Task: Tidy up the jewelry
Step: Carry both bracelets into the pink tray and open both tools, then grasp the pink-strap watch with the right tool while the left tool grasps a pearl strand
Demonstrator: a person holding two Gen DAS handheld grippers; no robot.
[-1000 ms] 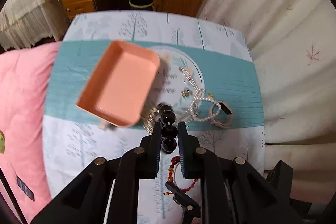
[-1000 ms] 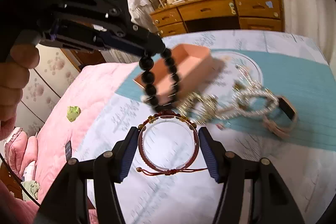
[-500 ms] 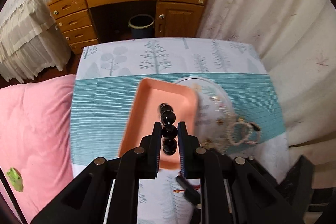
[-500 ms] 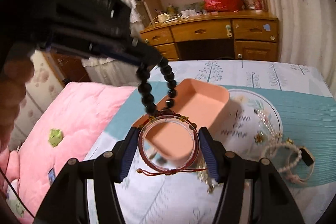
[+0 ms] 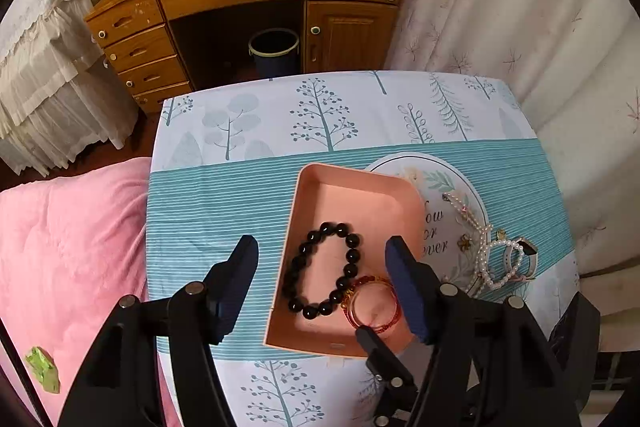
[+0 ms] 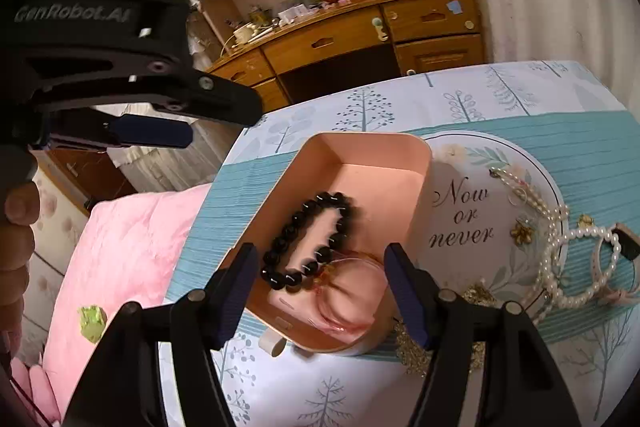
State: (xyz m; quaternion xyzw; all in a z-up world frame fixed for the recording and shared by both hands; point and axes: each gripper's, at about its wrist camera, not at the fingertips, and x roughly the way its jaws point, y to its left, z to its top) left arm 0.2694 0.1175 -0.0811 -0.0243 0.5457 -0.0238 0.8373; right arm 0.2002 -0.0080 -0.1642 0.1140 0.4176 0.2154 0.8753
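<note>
A desk [image 5: 248, 195] draped in a tree-print cloth is carrying a pink tray [image 5: 394, 193], which is holding a black bead bracelet [image 5: 352, 255] touching a red bangle [image 5: 394, 321]. Both the left claw [image 5: 322, 287] and the right claw [image 6: 318, 293] are hovering over the tray, spread wide and gripping nothing. The pearl strands [image 6: 576, 267] are lying tangled beside the tray, so lifting one risks dragging its neighbours along.

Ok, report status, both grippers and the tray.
Left gripper open, right gripper open. Black bracelet and red bangle in tray. Pearls on the cloth, nothing blocking.
</note>
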